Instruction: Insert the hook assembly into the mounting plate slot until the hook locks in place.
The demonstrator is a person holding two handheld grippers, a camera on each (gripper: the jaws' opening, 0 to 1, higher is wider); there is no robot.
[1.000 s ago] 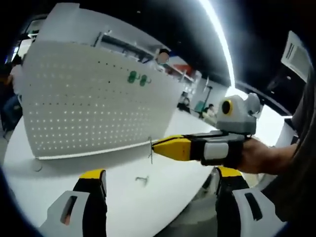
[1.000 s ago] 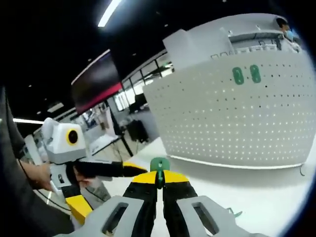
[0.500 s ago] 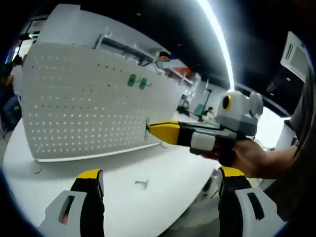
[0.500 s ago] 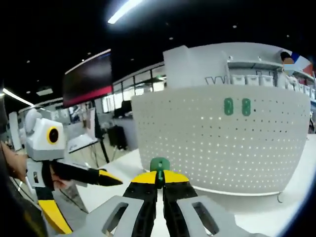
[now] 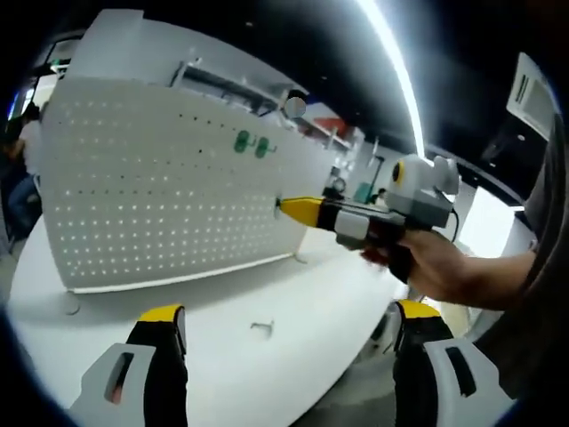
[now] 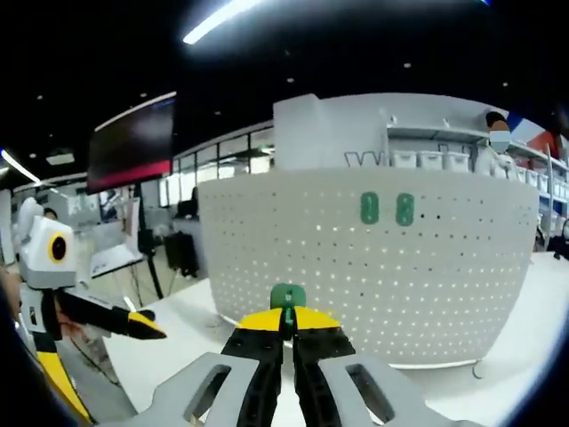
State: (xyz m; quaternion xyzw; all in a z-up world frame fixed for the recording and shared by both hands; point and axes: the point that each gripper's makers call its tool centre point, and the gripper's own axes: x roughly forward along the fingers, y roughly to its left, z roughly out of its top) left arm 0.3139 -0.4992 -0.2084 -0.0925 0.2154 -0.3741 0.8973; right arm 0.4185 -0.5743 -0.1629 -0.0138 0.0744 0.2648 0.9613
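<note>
1. White perforated mounting plate, one, upright on white surface; also seen at.
2. Green hook assembly, one, pinched at tip of right gripper; green tab end sticks up past the fingers, long axis along the fingers, aimed at the plate's lower front. Rest of it hidden between the fingers.
3. Two green hooks already seated side by side high on the plate, upright; same pair at.
4. Right gripper fingers closed tight together on the hook assembly, yellow tips touching it. From left gripper view, right gripper held by a hand, tip close to plate face, mid height, right part; contact not clear.
5. Left gripper fingers spread wide apart, holding nothing, above the surface, well apart from the plate.
6. One small loose metal hook lying on the surface between the left fingers' lines; orientation too small to tell.
7. Left gripper also at left edge of right gripper view, yellow tip pointing right.
</note>
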